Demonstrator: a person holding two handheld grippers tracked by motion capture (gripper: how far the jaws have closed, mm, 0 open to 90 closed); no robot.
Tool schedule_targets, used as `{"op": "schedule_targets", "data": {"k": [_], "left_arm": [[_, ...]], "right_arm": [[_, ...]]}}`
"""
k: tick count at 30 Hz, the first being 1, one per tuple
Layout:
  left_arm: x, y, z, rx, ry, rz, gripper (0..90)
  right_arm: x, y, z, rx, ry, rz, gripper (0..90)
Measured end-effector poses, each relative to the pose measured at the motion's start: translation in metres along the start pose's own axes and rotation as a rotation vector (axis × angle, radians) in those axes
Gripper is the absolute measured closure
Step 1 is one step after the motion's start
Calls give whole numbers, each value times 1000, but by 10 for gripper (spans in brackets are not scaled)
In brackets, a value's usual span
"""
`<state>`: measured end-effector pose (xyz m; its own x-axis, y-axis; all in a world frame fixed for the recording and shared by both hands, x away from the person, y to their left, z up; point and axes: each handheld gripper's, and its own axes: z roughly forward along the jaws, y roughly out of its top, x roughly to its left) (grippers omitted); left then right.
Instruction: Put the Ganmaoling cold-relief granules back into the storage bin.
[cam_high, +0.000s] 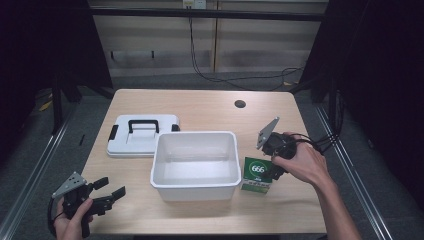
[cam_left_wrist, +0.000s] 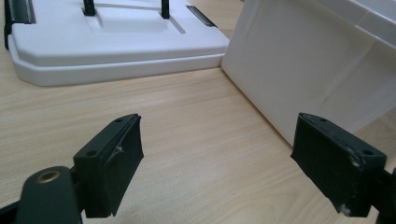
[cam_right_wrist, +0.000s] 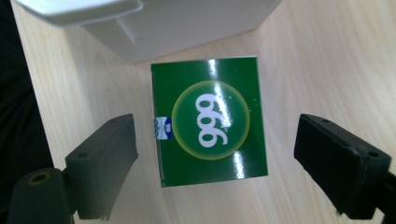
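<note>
Work in hand: I read this as packing the small green cardboard box with the white "999" roundel (cam_right_wrist: 210, 122) into the open white plastic bin (cam_high: 195, 184).
Where the box is: it sits on the pale wooden table (cam_high: 210, 107), just beside the bin's right wall, toward the near corner, and outside the bin.
Done so far: the bin stands open in the middle of the table, and its flat white lid with the black handle (cam_high: 141, 134) lies beside its far-left corner. From the high view the bin looks empty inside.
Left to do: as I judge it, nearly everything: close on the box, lift it, carry it over the rim, set it down in the bin. Whether the lid goes back on, I can't say.
Right gripper (cam_right_wrist: 212, 161): I have it poised above the box, looking down on its top face. The jaws are spread wide, one on each side of the box, with table showing between each pad and the box. It grips nothing, and I see no contact.
Left gripper (cam_left_wrist: 217, 163): it idles at the near-left corner of the table, jaws wide apart and empty, pointing toward the lid and the bin's left wall, well apart from the box.
</note>
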<state>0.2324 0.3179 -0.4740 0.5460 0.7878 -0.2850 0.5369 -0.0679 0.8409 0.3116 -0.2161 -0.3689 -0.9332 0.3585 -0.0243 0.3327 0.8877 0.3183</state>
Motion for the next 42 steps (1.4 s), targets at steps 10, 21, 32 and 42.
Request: {"op": "schedule_targets", "data": {"k": [10,21,32,42], "left_arm": [[0,0,0,0,0,3,159],[-1,0,-1,-2,-2,7,159],[-1,0,-1,-8,4,3,159],[0,0,-2,-4,3,5,159]], "right_arm": [[-5,4,12,54,53,-51,87],[-10,6,29,156,69,-45,88],[-11,10,45,203,78,-69,94],[-13,13,61,239,103,-92,121]]}}
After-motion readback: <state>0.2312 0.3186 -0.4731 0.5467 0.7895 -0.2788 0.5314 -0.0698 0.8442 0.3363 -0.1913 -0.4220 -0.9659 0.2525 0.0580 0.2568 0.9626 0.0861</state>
